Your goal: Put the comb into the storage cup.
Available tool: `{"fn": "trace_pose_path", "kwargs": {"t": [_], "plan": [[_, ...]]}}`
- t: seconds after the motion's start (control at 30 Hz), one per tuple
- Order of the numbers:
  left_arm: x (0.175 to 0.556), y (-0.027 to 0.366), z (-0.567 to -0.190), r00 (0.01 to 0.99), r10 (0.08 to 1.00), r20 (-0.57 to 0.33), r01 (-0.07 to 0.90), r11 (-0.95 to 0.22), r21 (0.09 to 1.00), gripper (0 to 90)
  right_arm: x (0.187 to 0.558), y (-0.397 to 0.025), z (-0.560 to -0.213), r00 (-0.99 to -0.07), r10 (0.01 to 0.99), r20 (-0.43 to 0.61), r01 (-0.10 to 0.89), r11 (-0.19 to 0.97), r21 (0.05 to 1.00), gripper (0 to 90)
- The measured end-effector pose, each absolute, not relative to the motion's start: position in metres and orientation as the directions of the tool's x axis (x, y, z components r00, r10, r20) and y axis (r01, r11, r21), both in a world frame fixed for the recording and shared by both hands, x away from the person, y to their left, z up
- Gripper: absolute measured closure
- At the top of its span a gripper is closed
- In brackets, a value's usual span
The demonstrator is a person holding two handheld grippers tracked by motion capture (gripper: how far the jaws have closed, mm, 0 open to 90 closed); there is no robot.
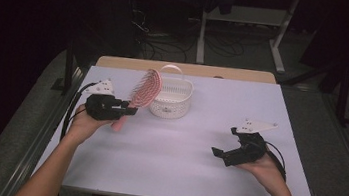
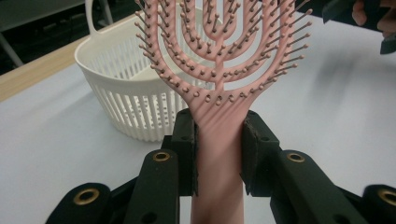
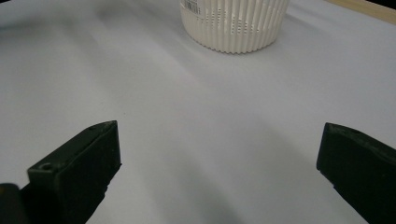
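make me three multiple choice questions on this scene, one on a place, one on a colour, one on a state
1. Where does the basket stand?
A. toward the far edge of the table
B. at the near edge by the forearms
C. on the floor

2. What colour is the hairbrush?
A. blue
B. pink
C. black

3. How do the two grippers stand?
A. both open and empty
B. right shut on the brush, left open
C. left gripper shut on the brush handle, right gripper open and empty

Answers:
1 A, the high view shows the basket well past both hands.
2 B, handle and bristles are pink in the left gripper view.
3 C, the left jaws press both sides of the handle; the right jaws stand wide apart over bare table.
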State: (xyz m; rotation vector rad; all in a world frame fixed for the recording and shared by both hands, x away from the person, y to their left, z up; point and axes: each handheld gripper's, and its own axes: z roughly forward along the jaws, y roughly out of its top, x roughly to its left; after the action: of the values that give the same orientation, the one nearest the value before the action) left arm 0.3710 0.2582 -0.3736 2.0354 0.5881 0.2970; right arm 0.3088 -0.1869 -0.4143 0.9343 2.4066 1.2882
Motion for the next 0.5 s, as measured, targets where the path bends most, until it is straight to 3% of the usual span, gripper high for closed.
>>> {"fn": "trace_pose_path", "kwargs": {"t": [0.5], "plan": [[0.381, 0.253, -0.363, 0.848, 0.529, -0.04, 0.271, -0.369, 0.889, 70.4, 0.31, -0.188, -0.413, -0.762, 0.643, 0.083, 0.418, 0.389, 0.821, 0.0]]}}
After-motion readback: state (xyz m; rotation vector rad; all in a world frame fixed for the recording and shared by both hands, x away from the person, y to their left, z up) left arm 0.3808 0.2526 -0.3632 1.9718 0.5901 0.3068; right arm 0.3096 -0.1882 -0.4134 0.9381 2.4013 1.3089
